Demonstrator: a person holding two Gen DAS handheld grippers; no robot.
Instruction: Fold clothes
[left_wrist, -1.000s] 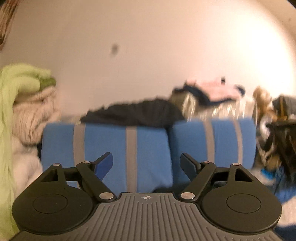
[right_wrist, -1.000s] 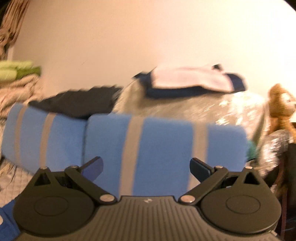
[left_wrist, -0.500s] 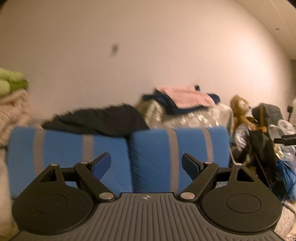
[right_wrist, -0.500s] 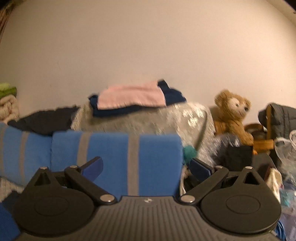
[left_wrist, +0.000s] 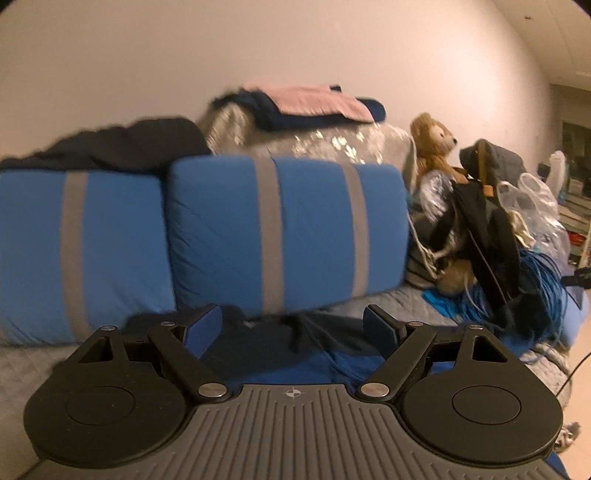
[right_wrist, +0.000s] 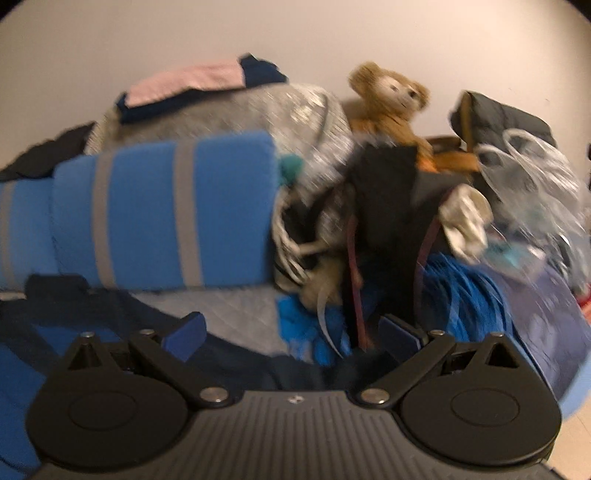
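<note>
Left gripper (left_wrist: 293, 325) is standing wide open with nothing between its blue pads (left_wrist: 203, 326). A dark navy-and-blue garment (left_wrist: 295, 350) is lying crumpled on the grey quilted bed cover (left_wrist: 388, 299), directly below and just ahead of the fingertips; whether the pads are touching the cloth cannot be told.

Right gripper (right_wrist: 291, 334) is likewise gaping wide and empty. In its view the same garment (right_wrist: 92, 317) is spreading from the lower left under the left finger and running across beneath the jaws; contact again unclear, picture blurred.

Behind the garment, two blue pillows with grey stripes (left_wrist: 284, 232) are leaning against the wall. A folded pink cloth (left_wrist: 314, 101) is sitting on a folded navy one on top of a silvery-grey bundle (left_wrist: 332, 144). A brown teddy bear (right_wrist: 391, 99) is sitting to the right of the bundle, beside a black bag (left_wrist: 484, 229) and a coil of blue cord (left_wrist: 535, 280).

No readable writing; only a small crosshair mark (left_wrist: 293, 393) is showing on the left gripper's ribbed grey body.

Both grippers are pointing forward and tilting somewhat down toward the bed; no hand is showing.
</note>
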